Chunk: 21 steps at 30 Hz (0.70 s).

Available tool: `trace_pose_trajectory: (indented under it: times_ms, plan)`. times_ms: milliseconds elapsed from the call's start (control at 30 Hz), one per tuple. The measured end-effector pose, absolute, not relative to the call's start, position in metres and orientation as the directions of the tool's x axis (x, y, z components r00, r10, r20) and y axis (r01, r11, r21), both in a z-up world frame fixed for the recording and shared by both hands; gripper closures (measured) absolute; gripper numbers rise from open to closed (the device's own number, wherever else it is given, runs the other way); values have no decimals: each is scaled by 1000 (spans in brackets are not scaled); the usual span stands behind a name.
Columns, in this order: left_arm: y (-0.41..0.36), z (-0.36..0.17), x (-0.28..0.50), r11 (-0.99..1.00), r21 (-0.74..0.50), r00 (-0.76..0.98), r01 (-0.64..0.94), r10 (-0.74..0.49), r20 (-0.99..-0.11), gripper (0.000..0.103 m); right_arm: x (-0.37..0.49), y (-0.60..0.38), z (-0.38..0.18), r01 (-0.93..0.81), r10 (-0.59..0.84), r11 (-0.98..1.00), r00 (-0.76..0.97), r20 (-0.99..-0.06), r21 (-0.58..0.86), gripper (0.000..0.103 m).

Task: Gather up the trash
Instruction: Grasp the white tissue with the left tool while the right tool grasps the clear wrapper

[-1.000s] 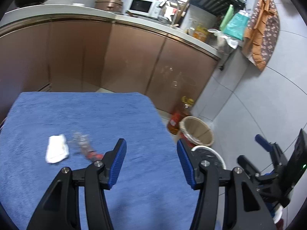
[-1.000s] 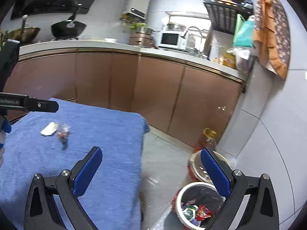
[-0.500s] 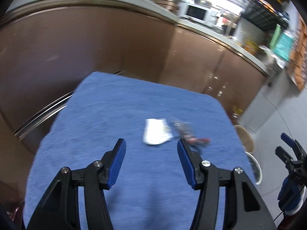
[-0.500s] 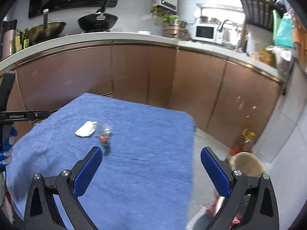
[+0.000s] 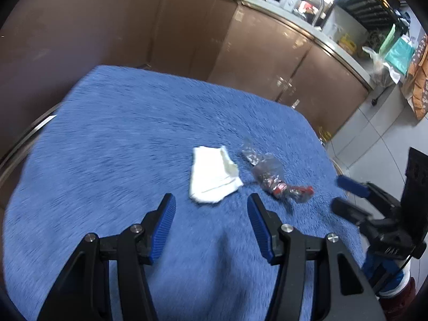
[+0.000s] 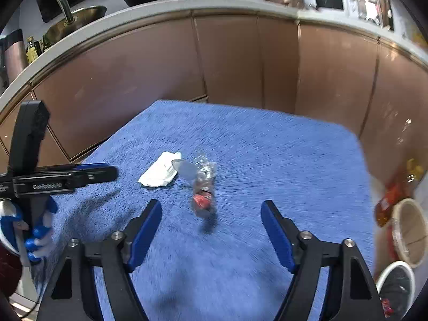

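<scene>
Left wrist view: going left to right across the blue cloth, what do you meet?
White crumpled tissue → clear plastic wrapper with red print → the right gripper at the cloth's right edge, jaws closing with nothing between them. All lie on the blue cloth ahead of the open left gripper.

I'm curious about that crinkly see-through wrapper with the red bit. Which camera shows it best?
The left wrist view: the wrapper lies stretched out sideways beside the white tissue, showing its full length. The right wrist view sees it end-on and blurred, red end nearest.
</scene>
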<state>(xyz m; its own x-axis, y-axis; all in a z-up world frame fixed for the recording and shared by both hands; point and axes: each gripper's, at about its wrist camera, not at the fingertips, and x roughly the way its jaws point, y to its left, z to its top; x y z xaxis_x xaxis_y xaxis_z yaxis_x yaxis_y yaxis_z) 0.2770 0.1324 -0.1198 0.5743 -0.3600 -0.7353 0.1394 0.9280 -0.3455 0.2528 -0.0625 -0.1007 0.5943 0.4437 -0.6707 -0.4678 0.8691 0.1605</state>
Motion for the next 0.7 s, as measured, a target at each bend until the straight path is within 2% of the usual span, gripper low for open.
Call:
trace_pose_trajectory:
  times_ms: [233,367,500,567,700]
  plan:
    - [115,-149,315,920,-358,524,156,-385,-760,51,288,-46,-131,-498,482,842,520,-705,209,47]
    - [110,-158,322,915,-364,508,174,-400,-763,70,301,-42,-142,-498,500,833,493,-712,239,56]
    - [113,-162,323,909,-381,510,170,-412,-755,91,306,-40,-150,-496,509,828,472,-720,260,75]
    - [114,-162,321,905,-391,514,167,-418,-749,96,305,-40,-148,-496,512,828,477,-714,262,82]
    - [116,-155,308,892,-419,526,167,-440,-728,100,294,-47,-135,-491,510,833,501,-699,256,83]
